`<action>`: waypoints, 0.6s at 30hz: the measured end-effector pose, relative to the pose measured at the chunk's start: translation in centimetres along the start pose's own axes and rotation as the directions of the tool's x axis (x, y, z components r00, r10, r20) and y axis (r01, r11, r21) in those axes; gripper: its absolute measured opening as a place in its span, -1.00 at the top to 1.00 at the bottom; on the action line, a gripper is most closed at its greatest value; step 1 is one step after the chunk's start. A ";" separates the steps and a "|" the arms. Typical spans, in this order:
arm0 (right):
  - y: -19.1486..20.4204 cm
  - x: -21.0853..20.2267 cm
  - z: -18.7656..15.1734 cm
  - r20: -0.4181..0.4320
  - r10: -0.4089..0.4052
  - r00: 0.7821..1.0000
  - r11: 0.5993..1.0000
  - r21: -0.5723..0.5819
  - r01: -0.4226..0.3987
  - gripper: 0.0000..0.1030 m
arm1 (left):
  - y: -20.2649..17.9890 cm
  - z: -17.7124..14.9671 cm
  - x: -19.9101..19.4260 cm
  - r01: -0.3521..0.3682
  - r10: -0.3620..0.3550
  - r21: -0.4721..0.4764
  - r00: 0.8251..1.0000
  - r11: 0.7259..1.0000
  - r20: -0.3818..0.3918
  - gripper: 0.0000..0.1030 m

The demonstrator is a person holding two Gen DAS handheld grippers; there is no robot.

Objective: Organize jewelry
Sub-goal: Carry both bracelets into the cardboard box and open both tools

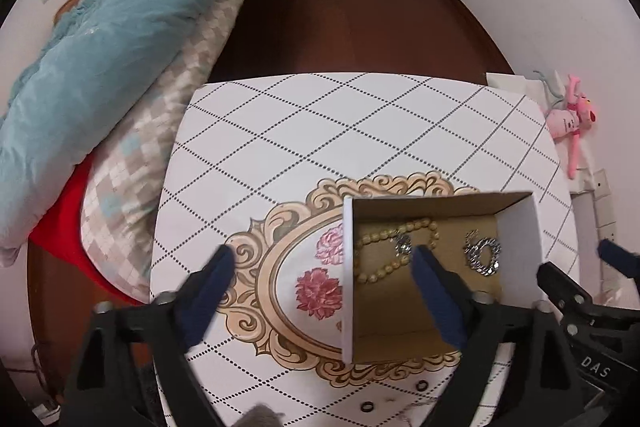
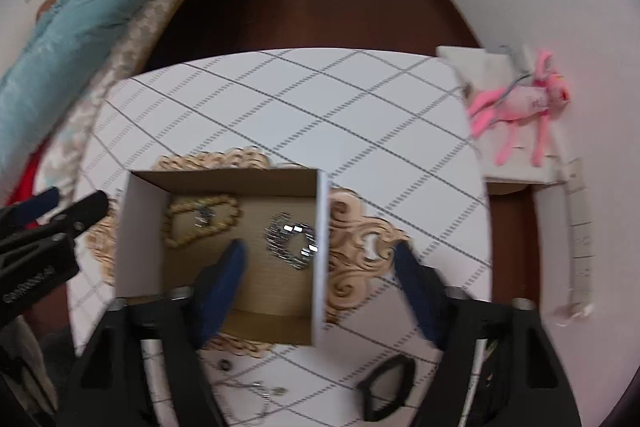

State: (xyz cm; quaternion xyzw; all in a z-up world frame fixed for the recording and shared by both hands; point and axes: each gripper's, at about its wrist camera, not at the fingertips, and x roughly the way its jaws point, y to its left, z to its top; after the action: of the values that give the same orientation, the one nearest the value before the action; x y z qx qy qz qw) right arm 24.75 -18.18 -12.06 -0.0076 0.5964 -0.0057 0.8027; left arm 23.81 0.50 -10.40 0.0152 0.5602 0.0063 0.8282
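Left wrist view: left gripper (image 1: pixel 322 261) fingers wide apart, straddling the left wall of the cardboard box (image 1: pixel 347 279); bead bracelet (image 1: pixel 394 251) and silver chain (image 1: pixel 482 254) lie inside

Right wrist view: right gripper (image 2: pixel 320 257) fingers spread too, nothing gripped, same box on the surface (image 2: pixel 320 115)

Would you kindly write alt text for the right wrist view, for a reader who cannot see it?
An open cardboard box on a diamond-patterned table holds a yellow bead strand and a silver chain bracelet. The right gripper hangs open, one finger inside the box, one outside, holding nothing. The left gripper shows at the left edge; a pink plush toy lies at the right.
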 end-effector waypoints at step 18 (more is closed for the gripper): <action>-0.5 -0.4 -5.4 0.064 -0.046 0.997 0.999 0.019 0.044 -1.00 | -1.0 -4.7 -0.8 -0.007 0.007 0.002 1.000 1.000 0.008 -1.00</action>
State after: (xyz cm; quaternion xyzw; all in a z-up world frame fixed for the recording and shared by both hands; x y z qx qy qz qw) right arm 19.45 -18.66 -13.23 -0.0142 0.5700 -0.0288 0.8210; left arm 19.17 -0.40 -11.47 0.0181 0.5567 0.0083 0.8305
